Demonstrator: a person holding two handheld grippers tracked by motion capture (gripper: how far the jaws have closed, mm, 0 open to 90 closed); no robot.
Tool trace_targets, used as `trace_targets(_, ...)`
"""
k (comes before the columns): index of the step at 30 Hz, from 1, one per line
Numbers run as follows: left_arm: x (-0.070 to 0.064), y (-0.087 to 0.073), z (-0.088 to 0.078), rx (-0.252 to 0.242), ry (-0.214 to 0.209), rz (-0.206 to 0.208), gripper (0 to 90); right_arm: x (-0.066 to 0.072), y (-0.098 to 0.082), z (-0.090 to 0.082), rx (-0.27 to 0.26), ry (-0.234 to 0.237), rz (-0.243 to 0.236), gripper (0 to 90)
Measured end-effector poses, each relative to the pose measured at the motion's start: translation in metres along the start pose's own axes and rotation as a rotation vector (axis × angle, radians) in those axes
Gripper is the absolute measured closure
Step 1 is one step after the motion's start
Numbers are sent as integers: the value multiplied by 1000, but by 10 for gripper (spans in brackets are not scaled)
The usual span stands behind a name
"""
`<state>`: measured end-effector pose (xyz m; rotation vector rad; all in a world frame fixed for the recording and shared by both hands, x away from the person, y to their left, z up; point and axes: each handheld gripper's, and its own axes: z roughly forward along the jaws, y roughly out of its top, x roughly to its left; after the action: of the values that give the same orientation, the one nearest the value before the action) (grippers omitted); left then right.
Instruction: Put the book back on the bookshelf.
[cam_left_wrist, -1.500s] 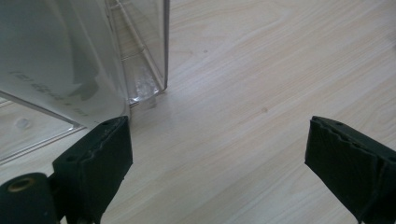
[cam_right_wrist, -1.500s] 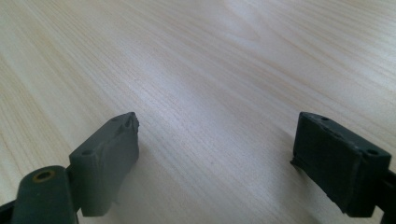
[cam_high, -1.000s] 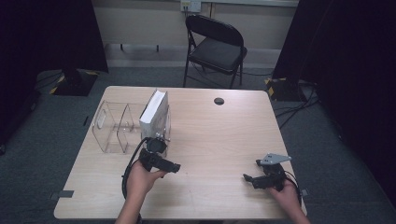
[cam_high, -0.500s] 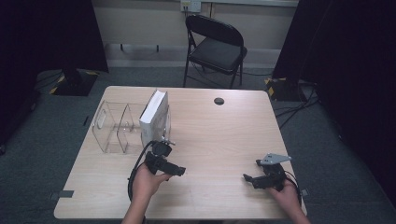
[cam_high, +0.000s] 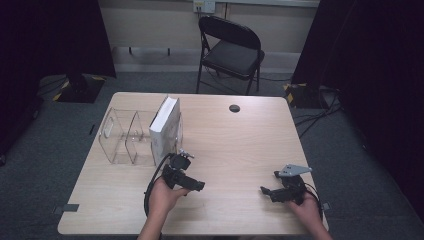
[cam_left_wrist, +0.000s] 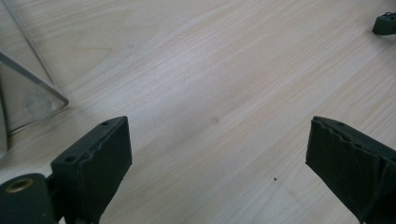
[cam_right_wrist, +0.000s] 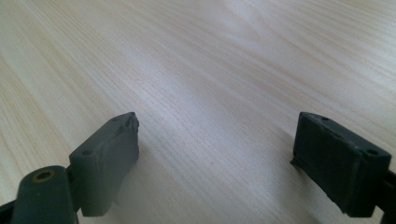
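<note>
White book (cam_high: 164, 129), clear rack (cam_high: 120, 136), pale wood-grain table (cam_high: 235, 145), black grippers

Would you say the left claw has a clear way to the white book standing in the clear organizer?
Probably yes. The left claw is open and empty, just in front of the white book, with bare table between; only the clear organizer walls flank the book.

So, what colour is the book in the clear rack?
White book, seen best in the high view.
</note>
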<state>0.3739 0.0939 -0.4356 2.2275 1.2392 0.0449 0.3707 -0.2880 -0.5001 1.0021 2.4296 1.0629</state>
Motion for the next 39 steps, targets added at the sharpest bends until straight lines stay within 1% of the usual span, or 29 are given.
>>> trace_targets(5,-3,0,7,-1,-18,-1,66,0,0,0,0,0,0,136)
trace_targets(7,-4,-1,9,10,-21,1,66,0,0,0,0,0,0,136)
trace_targets(10,-6,-2,14,8,-30,1,65,0,0,0,0,0,0,135)
trace_targets(13,-8,-2,18,12,-34,4,65,0,0,0,1,-1,0,135)
trace_targets(14,-9,-2,20,16,-42,9,63,0,0,0,1,-1,0,136)
trace_targets(15,-10,-2,21,16,-43,4,57,0,0,0,1,-1,-1,135)
trace_targets(17,-11,-1,24,22,-42,14,51,0,0,0,0,0,-1,136)
trace_targets(19,-13,-1,26,16,-46,17,50,0,0,0,1,-1,-1,135)
trace_targets(26,-19,-1,35,25,-54,35,45,0,0,0,0,1,-3,135)
trace_targets(32,-21,-3,42,31,-52,28,41,0,0,0,0,2,-2,135)
trace_targets(34,-21,-4,43,33,-53,28,41,0,0,0,0,1,-3,136)
trace_targets(35,-21,-4,44,37,-50,34,41,0,0,0,0,0,-3,135)
trace_targets(36,-22,-5,45,35,-46,25,41,0,0,0,0,0,-2,135)
trace_targets(37,-22,-5,46,36,-51,32,41,0,0,0,0,1,-2,135)
trace_targets(39,-23,-6,49,37,-47,30,41,0,0,0,0,1,-1,136)
